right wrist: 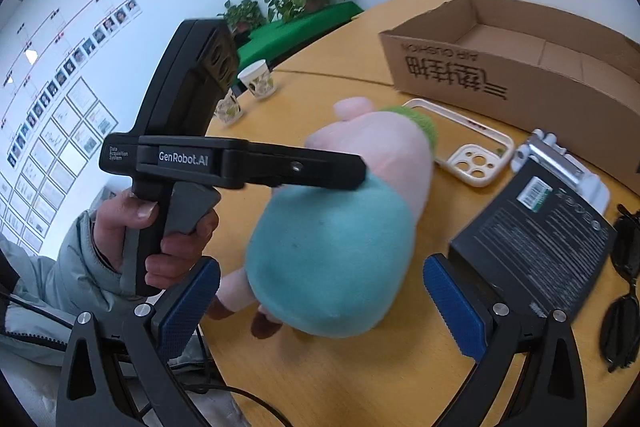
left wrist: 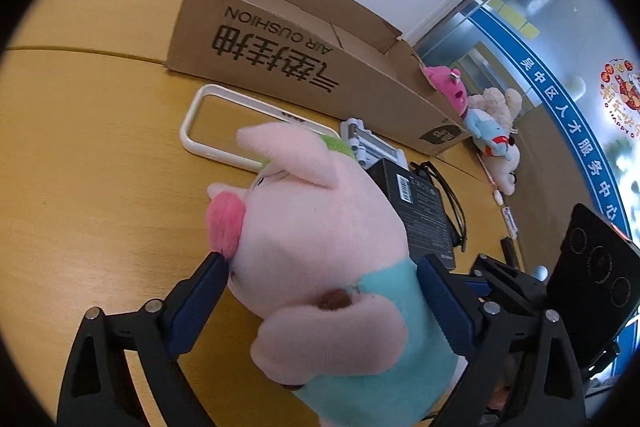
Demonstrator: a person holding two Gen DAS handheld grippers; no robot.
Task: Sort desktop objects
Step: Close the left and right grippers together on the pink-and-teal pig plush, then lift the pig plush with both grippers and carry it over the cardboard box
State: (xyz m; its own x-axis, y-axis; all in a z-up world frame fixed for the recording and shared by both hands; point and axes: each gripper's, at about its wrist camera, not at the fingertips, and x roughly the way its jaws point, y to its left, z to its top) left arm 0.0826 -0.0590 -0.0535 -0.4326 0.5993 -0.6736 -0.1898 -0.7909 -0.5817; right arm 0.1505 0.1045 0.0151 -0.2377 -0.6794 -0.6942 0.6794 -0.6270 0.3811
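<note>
A pink plush pig point(left wrist: 320, 239) in a teal shirt sits between the fingers of my left gripper point(left wrist: 324, 291), which is shut on its body and holds it above the wooden table point(left wrist: 100, 187). In the right wrist view the same pig point(right wrist: 340, 239) hangs from the left gripper's black body point(right wrist: 240, 167). My right gripper point(right wrist: 320, 303) is open and empty, just in front of the pig's teal back. An open cardboard box point(left wrist: 304, 39) stands at the far side of the table; it also shows in the right wrist view point(right wrist: 520, 67).
On the table lie a white phone case point(right wrist: 476, 155), a white-grey stand point(right wrist: 560, 163), a black box point(right wrist: 532, 239) and black sunglasses point(right wrist: 624, 287). More plush toys point(left wrist: 488, 123) lie beside the cardboard box. Two paper cups point(right wrist: 256, 79) stand at the table's far left edge.
</note>
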